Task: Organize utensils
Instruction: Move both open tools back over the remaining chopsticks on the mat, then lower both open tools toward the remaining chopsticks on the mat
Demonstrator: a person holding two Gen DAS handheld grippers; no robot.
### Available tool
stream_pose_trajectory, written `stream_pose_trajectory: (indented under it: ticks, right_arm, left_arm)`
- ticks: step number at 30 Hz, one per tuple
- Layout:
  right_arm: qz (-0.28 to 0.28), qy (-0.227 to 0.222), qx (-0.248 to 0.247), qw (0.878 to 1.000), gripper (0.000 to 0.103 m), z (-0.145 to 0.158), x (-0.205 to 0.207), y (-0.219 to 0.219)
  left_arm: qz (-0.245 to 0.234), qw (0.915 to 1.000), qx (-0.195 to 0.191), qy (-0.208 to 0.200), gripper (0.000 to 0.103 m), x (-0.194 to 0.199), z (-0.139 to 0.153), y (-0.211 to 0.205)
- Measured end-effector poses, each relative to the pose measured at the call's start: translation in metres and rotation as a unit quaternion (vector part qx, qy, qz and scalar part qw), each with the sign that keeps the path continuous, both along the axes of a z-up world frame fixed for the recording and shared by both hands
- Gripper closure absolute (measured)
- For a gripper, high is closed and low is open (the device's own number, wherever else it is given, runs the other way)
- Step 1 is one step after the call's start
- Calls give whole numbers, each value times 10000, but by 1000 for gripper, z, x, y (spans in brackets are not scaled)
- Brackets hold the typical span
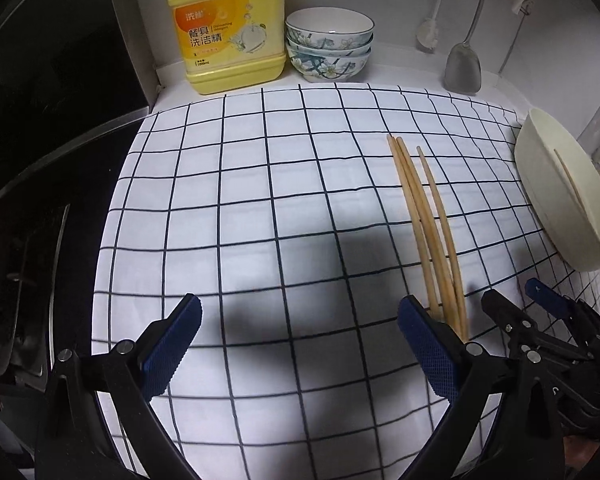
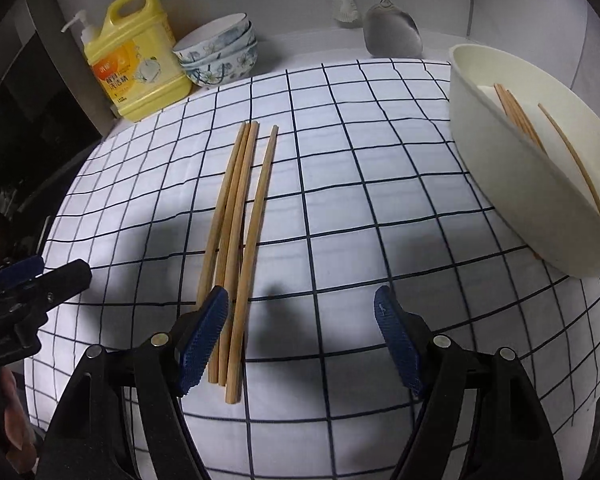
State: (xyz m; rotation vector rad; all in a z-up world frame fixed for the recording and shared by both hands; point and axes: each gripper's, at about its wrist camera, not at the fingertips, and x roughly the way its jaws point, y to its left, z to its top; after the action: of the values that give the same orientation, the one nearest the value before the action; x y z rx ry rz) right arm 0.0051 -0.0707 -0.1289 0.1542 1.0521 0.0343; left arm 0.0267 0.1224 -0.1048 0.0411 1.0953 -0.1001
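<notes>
Three wooden chopsticks point(image 2: 240, 216) lie side by side on the white checked cloth point(image 2: 340, 200); they also show in the left wrist view point(image 1: 424, 216). A cream oval tray point(image 2: 512, 184) at the right holds several more chopsticks point(image 2: 518, 118); the tray shows in the left view point(image 1: 560, 196). My right gripper point(image 2: 302, 336) is open, its left finger beside the chopsticks' near ends. My left gripper point(image 1: 300, 340) is open and empty over the cloth, left of the chopsticks. The right gripper shows in the left view point(image 1: 512, 300).
A yellow detergent jug point(image 1: 226, 28) and stacked floral bowls point(image 1: 329, 44) stand at the back. A metal spatula point(image 1: 463, 66) and a brush point(image 1: 428, 32) hang on the back wall. A dark stove point(image 1: 40, 160) lies left of the cloth.
</notes>
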Motion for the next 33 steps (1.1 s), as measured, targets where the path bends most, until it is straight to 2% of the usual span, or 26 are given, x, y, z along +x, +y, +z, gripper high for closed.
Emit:
stream_pose_trajectory:
  ticks: [10, 23, 33]
  right_arm:
    - [-310, 29, -289, 9991, 31, -16, 3, 10]
    - [-113, -57, -819, 9966, 31, -21, 2, 28]
    - [-263, -60, -833, 9962, 31, -21, 1, 6]
  left_arm:
    - [-232, 9993, -214, 214, 6, 14, -22, 6]
    - [-438, 9984, -264, 223, 7, 19, -27, 1]
    - [-651, 9967, -412, 237, 7, 23, -36, -14]
